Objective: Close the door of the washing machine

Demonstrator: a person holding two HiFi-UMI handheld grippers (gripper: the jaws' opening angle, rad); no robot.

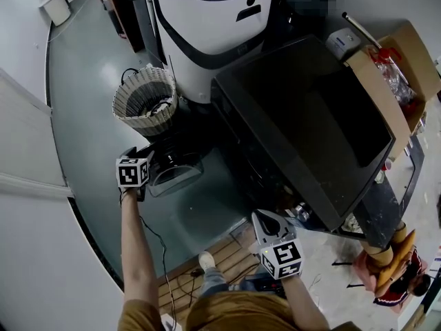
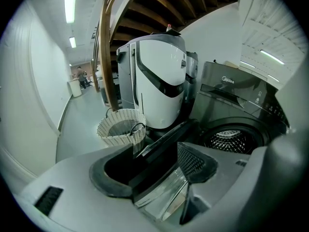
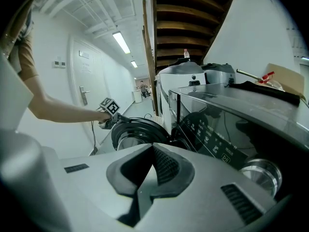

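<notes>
Here, door (image 2: 166, 141) within left gripper (image 2: 154, 170)

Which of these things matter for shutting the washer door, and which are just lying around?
In the job: washing machine, its open door, left hand-held gripper gripping the door's edge.
Just lying about: wicker basket, cardboard box, tall white appliance.

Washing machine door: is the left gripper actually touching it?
Touching. The left gripper view shows the dark rim of the door running between the jaws of the left gripper, which press on it from both sides.
</notes>
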